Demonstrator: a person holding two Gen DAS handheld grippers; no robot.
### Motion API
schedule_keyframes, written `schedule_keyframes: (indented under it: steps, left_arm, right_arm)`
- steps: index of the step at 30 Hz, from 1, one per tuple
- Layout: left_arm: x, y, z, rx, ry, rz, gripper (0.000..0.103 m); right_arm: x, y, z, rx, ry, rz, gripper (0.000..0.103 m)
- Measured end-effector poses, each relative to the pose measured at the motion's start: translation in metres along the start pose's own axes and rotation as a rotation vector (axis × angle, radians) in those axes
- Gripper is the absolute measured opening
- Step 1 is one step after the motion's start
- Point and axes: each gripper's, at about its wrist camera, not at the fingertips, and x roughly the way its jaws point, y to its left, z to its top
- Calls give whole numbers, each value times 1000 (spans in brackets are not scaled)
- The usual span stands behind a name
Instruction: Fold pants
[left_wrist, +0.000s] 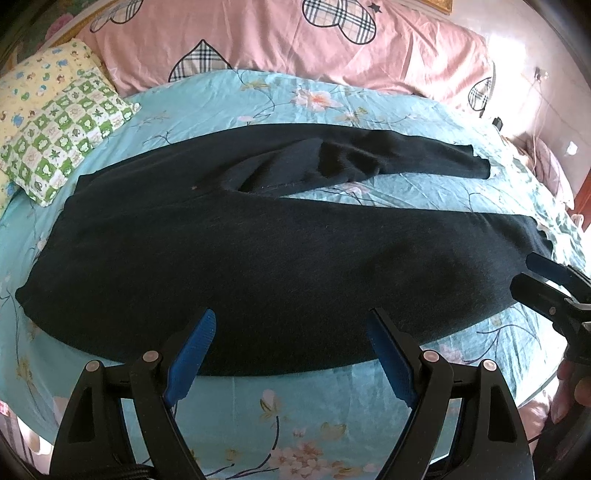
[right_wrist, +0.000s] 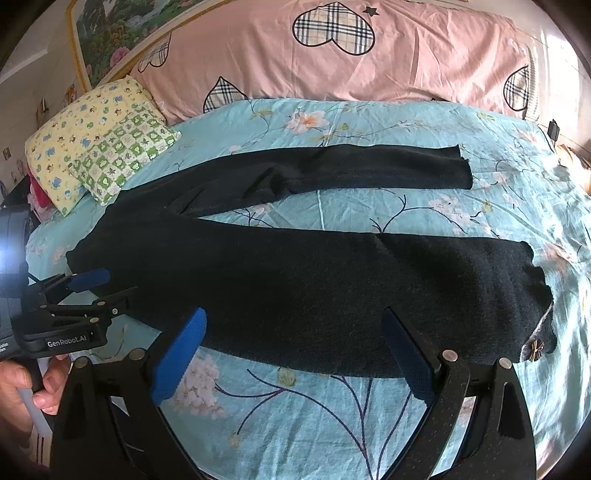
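Note:
Dark pants lie spread flat on the bed, waist at the left, two legs running right and splayed apart. They also show in the right wrist view. My left gripper is open and empty, hovering over the near edge of the near leg. It shows at the left of the right wrist view. My right gripper is open and empty over the near leg's lower part. It shows at the right edge of the left wrist view, near the cuff.
The bed has a turquoise floral sheet. A pink quilt lies along the far side. Two patterned pillows sit at the far left, close to the waist. The bed's right edge is near the cuffs.

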Motion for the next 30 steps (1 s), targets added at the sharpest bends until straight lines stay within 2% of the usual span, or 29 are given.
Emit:
schedule_keyframes:
  steps: [15, 21, 30]
  left_arm:
    - [14, 0, 42, 24, -23, -50, 84]
    - [29, -3, 73, 47, -26, -82, 84]
    - [56, -7, 118, 80, -9, -139, 84]
  right_arm:
    - [8, -35, 30, 127, 25, 95, 96]
    - [18, -63, 56, 155, 32, 71, 96]
    - [25, -87, 98, 111, -5, 43, 96]
